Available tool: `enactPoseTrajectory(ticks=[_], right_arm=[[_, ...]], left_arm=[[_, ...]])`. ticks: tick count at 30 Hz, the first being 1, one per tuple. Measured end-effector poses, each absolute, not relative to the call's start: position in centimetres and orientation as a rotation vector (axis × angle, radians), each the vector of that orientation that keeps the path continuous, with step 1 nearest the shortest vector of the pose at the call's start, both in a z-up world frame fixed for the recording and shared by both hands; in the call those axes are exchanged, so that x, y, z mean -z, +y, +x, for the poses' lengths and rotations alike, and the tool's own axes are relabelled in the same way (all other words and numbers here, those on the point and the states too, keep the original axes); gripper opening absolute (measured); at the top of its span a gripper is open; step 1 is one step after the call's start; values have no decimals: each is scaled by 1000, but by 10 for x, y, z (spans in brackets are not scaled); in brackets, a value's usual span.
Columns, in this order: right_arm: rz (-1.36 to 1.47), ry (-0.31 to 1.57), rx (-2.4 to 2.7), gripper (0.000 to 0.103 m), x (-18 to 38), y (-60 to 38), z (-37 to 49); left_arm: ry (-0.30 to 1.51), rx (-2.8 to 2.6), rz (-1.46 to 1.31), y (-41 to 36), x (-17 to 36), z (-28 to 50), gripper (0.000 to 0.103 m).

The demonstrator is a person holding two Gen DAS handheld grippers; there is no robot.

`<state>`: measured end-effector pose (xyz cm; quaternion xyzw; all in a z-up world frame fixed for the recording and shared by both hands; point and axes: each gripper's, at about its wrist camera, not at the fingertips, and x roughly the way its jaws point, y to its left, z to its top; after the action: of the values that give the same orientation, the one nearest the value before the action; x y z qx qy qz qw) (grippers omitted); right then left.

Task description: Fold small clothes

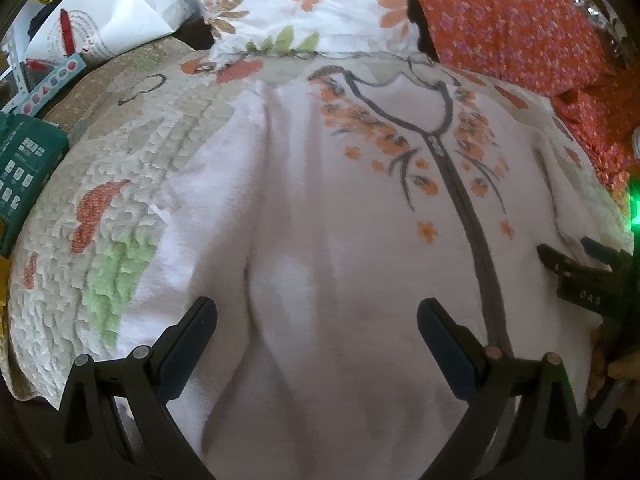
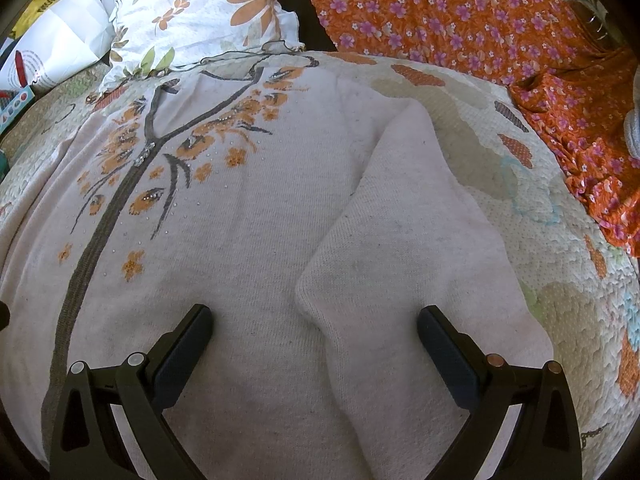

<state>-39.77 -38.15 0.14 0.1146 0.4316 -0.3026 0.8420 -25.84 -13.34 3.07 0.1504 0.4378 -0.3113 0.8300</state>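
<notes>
Pale knit cardigan (image 2: 248, 216) spread flat; my left gripper (image 1: 316, 326) and right gripper (image 2: 314, 330) both gape, empty. I should pinch the sleeve (image 2: 404, 216) edge cleanly before folding inward.

A pale pink knit cardigan (image 2: 248, 216) lies front-up and mostly flat across the centre of both wrist views — dark zip (image 2: 100, 224) closed from lower left up to the neckline, orange blossoms on grey branches across the chest — with one sleeve (image 2: 404, 240) lying down the right of the right-wrist frame.
</notes>
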Motion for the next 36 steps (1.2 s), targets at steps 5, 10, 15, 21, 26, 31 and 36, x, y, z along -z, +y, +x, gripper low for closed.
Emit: enactPoseTrajectory(ticks=[5,10,15,21,26,31,36], right_arm=[[241,908,640,103,-2,-381,-399],[240,908,641,103,-2,-381,-398],[238,908,644,103,-2,-380,-398],[235,907,646,103,-2,-381,-398],[233,908,649,103,-2,-380,-398],[234,907,649,103,-2,-379,-398],[241,908,622,103,-7,-380,-401]], left_arm=[[854,524,267,-97,-48,-227,100],[983,461,171,-62,-30,-190,100],[1078,511,161,-55,-14,-182,36],[1060,414,56,-25,-32,-166,4],[907,28,134,11,-49,-148,6],[893,3,-8,38,-59,-147,21],[799,201,-34,8,-82,-183,50]])
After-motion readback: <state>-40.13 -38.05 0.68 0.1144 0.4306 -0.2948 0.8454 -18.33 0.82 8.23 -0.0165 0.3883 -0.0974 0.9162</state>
